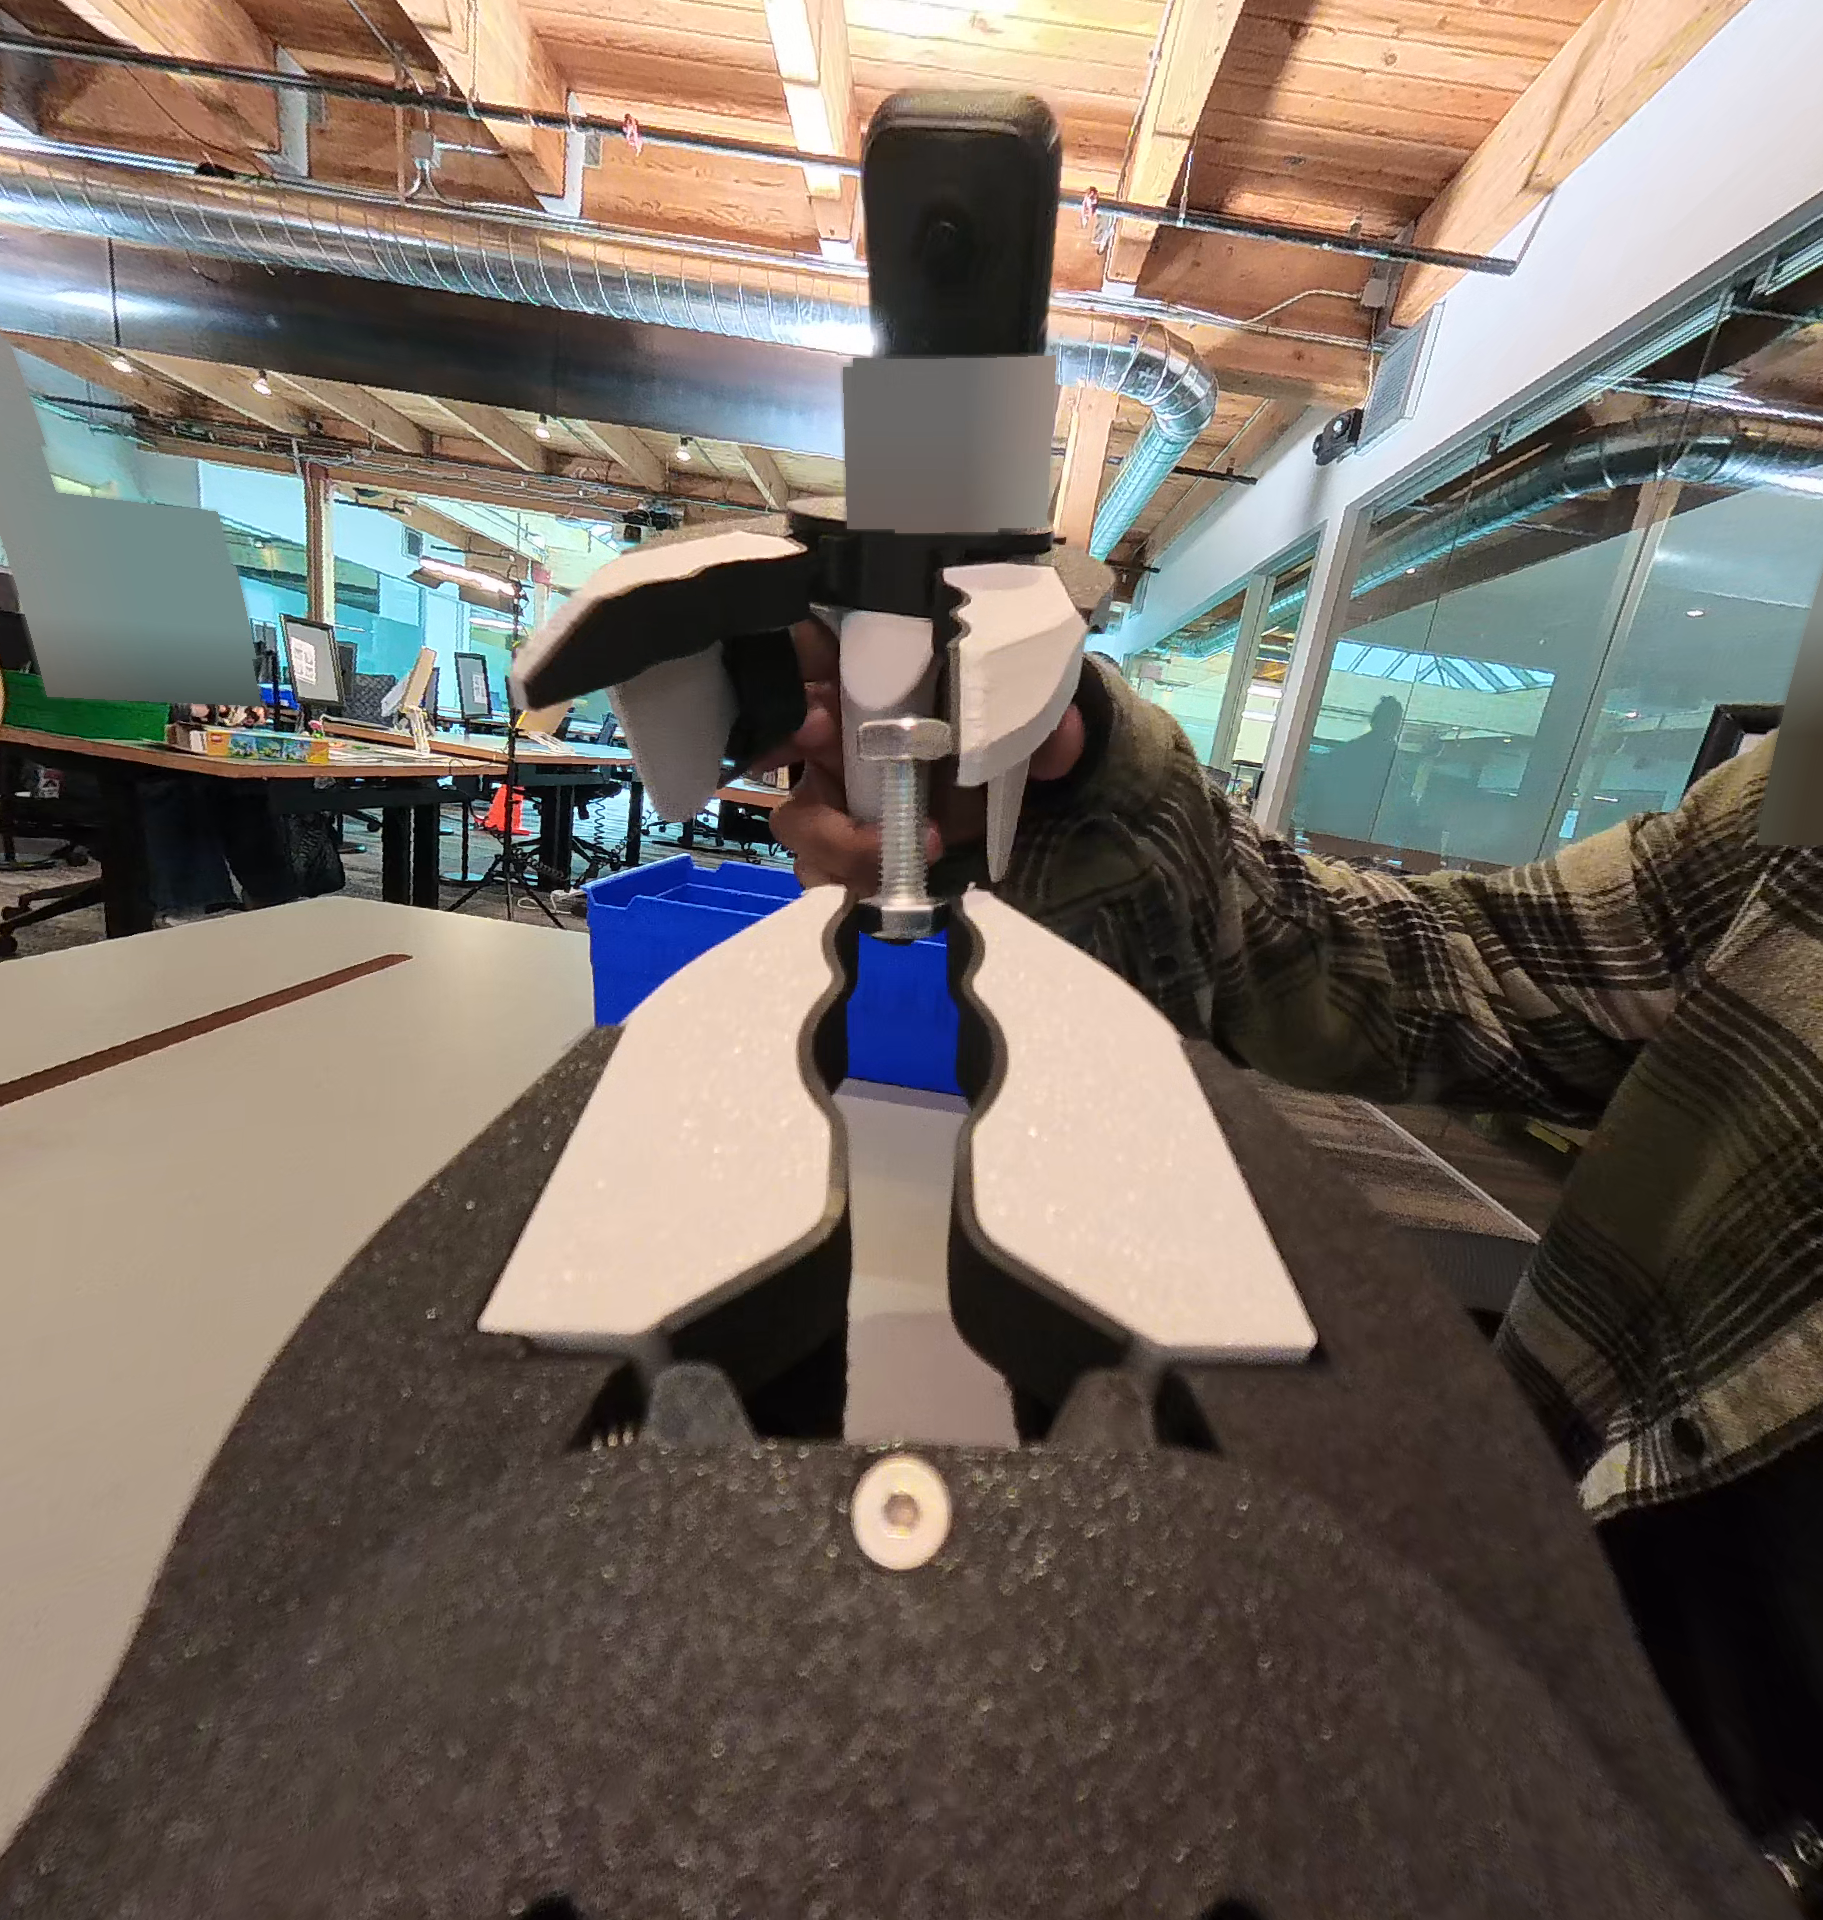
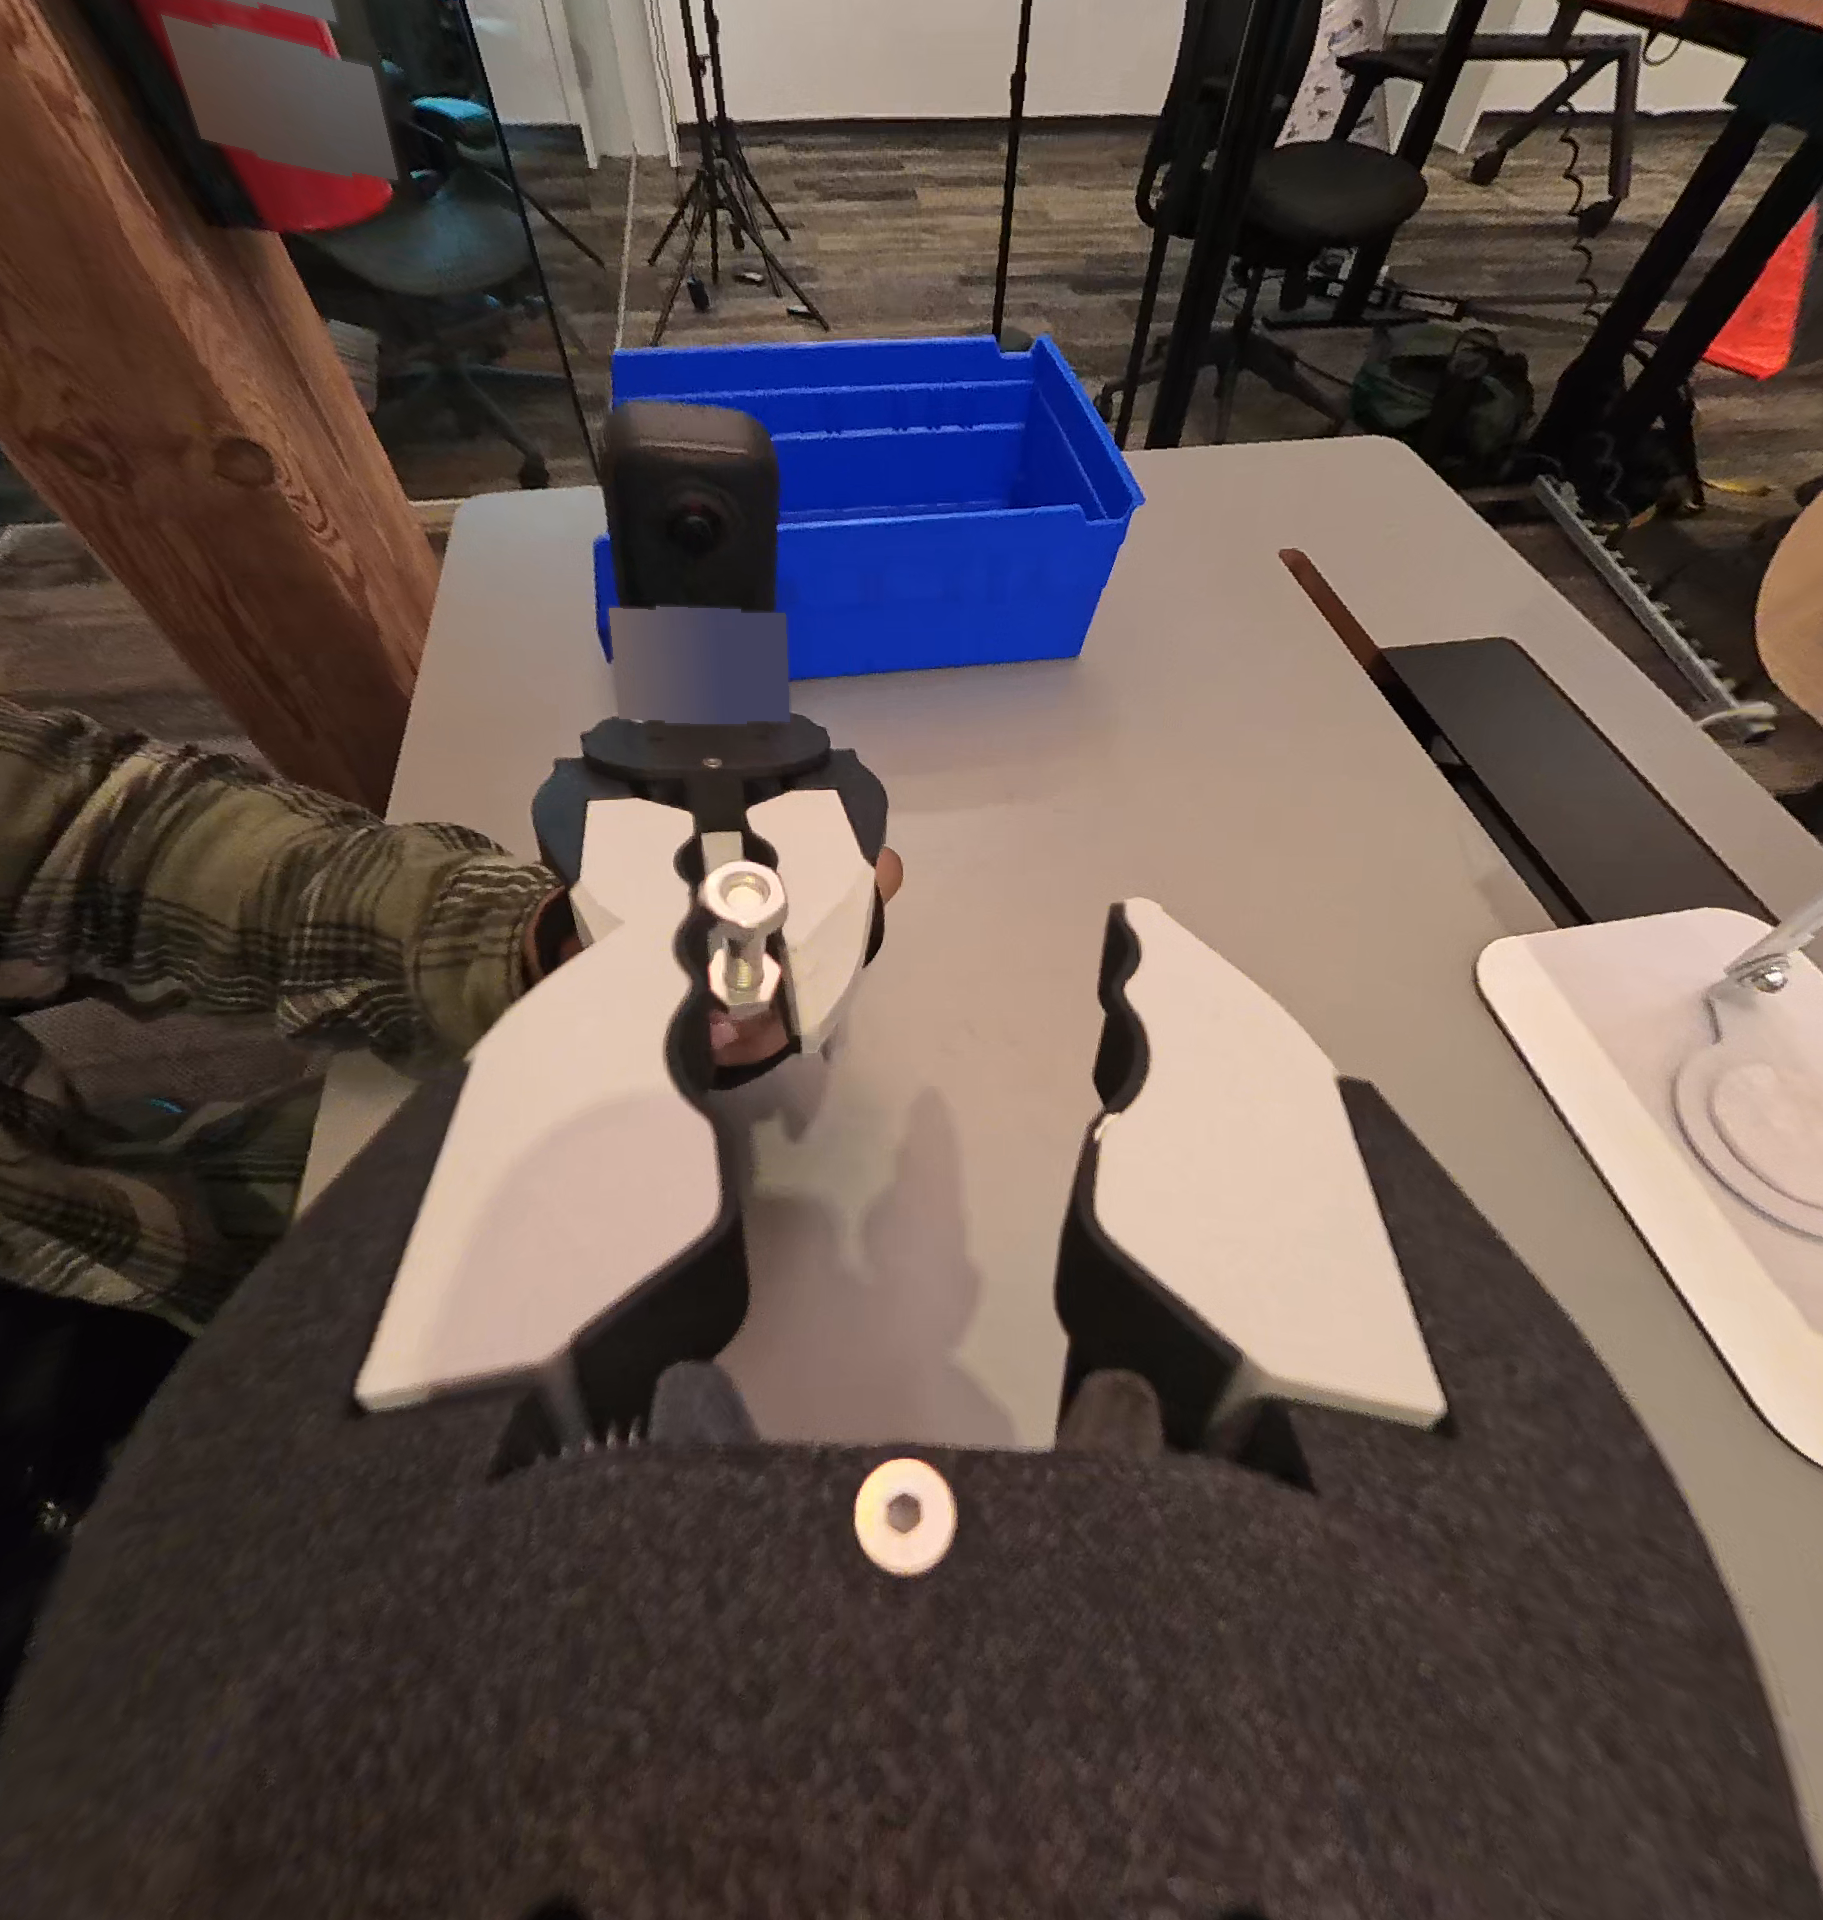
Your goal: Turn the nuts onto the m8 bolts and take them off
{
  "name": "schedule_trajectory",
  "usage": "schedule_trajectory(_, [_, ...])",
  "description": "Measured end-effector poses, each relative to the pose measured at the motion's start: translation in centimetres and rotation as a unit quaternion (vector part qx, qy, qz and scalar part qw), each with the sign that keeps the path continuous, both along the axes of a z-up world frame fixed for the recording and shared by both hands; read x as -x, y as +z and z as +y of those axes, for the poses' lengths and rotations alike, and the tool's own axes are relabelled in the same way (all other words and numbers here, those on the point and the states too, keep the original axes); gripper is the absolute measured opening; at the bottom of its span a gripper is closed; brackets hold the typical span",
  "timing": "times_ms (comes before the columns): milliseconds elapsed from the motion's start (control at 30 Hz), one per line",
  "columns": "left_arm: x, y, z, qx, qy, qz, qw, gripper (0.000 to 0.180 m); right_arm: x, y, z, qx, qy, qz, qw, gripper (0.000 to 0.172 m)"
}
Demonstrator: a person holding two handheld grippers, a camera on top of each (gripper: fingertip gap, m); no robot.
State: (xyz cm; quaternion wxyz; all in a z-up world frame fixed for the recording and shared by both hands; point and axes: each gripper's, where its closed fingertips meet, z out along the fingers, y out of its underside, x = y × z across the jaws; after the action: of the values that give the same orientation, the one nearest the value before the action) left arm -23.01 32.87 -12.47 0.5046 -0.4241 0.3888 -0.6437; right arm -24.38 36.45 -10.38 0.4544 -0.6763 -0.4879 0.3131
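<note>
My left gripper [image 1: 902, 914] clamped the nut [image 1: 905, 920] on the stiff, slick steel bolt [image 1: 904, 805]; my right gripper [image 2: 912, 997] gaped, needing the hex head.

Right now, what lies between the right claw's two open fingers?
Only bare grey table, in the right wrist view. The bolt with its nut sits leftward, clamped in the left claw.

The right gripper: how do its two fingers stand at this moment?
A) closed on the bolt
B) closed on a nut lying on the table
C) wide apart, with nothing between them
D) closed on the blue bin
C: the right gripper has its fingers spread wide over the bare grey table, while the left gripper holds the bolt.
</note>
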Motion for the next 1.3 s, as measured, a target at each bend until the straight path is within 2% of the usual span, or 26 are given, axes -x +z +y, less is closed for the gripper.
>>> schedule_trajectory(333, [0.0,0.0,0.0,-0.001,0.0,0.001,1.0,0.016,0.0,0.5,-0.7,-0.002,0.014,0.004,1.0,0.072])
schedule_trajectory(467, [-0.1,-0.1,-0.1,-0.005,0.001,0.006,1.0,0.016,0.7,0.2,-1.5,0.007,0.034,-0.014,0.999,0.065])
schedule_trajectory(600, [-0.3,-0.1,-0.3,-0.011,-0.001,0.01,1.0,0.016,0.9,-0.2,-2.1,0.03,0.058,-0.026,0.998,0.045])
schedule_trajectory(733, [-0.2,-0.1,-0.3,-0.009,-0.002,0.008,1.0,0.016,0.9,-0.4,-3.2,0.048,0.102,-0.03,0.993,0.016])
schedule_trajectory(1233, [-0.5,-0.1,-0.9,-0.014,-0.022,0.01,1.0,0.016,0.5,-0.3,-3.9,0.046,0.166,-0.01,0.985,0.014])
schedule_trajectory(1300, [-0.4,0.0,-0.9,-0.013,-0.022,0.008,1.0,0.016,0.4,-0.3,-3.6,0.045,0.158,-0.009,0.986,0.022])
